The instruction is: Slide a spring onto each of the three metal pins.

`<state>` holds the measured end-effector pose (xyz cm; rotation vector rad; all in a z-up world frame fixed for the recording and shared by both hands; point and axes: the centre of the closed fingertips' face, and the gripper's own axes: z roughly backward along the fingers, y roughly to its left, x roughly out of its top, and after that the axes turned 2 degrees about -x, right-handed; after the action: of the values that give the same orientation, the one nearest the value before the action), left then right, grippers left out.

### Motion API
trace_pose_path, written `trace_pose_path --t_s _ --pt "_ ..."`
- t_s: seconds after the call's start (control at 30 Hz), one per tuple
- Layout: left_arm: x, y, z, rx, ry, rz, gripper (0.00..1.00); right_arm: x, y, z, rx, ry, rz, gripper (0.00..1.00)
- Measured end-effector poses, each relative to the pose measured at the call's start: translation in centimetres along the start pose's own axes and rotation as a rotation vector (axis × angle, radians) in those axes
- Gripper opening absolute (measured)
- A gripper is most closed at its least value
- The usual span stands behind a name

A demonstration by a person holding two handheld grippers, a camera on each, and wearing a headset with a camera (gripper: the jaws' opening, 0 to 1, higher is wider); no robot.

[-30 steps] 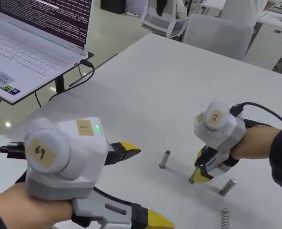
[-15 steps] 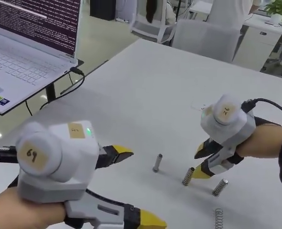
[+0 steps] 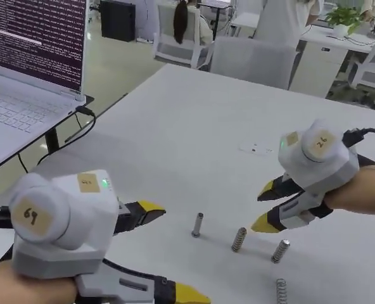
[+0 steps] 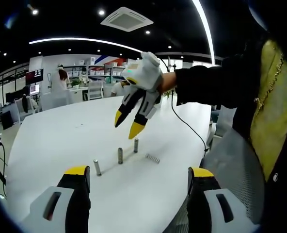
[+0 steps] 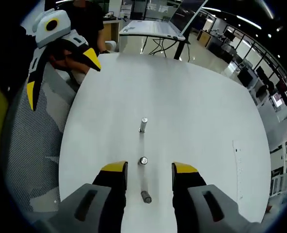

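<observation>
Hovering above the sprung pins (image 3: 239, 239), the right gripper (image 3: 261, 211) gaped empty; the left gripper (image 3: 181, 253) stood spread, near the bare pin (image 3: 198, 225).

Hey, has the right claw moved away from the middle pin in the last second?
Yes. In the head view the right claw has lifted up and to the right, away from the middle pin where its tips were.

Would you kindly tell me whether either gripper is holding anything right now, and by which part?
Nothing is held. The right gripper hangs open above the pins, and the left gripper is open too, with nothing between its jaws.
</observation>
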<state>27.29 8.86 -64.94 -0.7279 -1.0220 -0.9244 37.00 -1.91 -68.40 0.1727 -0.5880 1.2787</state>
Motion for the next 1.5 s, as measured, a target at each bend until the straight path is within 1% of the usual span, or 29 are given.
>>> trace_pose_path --t_s 0.03,0.07,0.27,0.47,0.7,0.83,0.9,1.03,1.23,1.43,1.5 --pt "0.0 0.0 0.0 0.000 0.001 0.000 0.80 0.0 0.0 0.1 -0.002 -0.003 -0.001 0.34" --pt "-0.1 0.0 0.0 0.001 0.005 -0.001 0.80 0.2 0.1 0.6 -0.016 -0.017 -0.003 0.34" --pt "0.1 -0.2 0.2 0.002 0.009 -0.007 0.79 1.0 0.5 2.5 -0.056 -0.070 -0.017 0.35" --pt "0.4 -0.5 0.2 0.003 0.011 -0.015 0.79 1.0 0.7 4.5 -0.103 -0.110 -0.033 0.35" --pt "0.4 -0.7 0.1 0.005 0.015 -0.015 0.79 0.1 1.1 6.4 -0.149 -0.132 -0.063 0.35" --pt "0.6 -0.7 0.1 0.003 0.014 -0.017 0.79 -0.8 1.5 7.4 -0.178 -0.146 -0.094 0.34" --pt "0.7 -0.8 0.0 0.002 0.015 -0.020 0.79 -1.3 1.8 7.6 -0.184 -0.156 -0.119 0.34" --pt "0.7 -0.8 0.0 -0.003 0.014 -0.022 0.79 -2.6 2.3 7.7 -0.193 -0.142 -0.139 0.34" --pt "0.8 -1.0 -0.2 -0.011 0.012 -0.025 0.79 -3.9 3.3 7.7 -0.206 -0.148 -0.193 0.34" --pt "0.8 -1.3 -0.3 -0.020 0.010 -0.027 0.79 -5.5 4.3 7.0 -0.201 -0.137 -0.251 0.34" --pt "0.9 -1.3 -0.3 -0.021 0.008 -0.028 0.79 -6.3 4.7 6.5 -0.200 -0.121 -0.265 0.34"
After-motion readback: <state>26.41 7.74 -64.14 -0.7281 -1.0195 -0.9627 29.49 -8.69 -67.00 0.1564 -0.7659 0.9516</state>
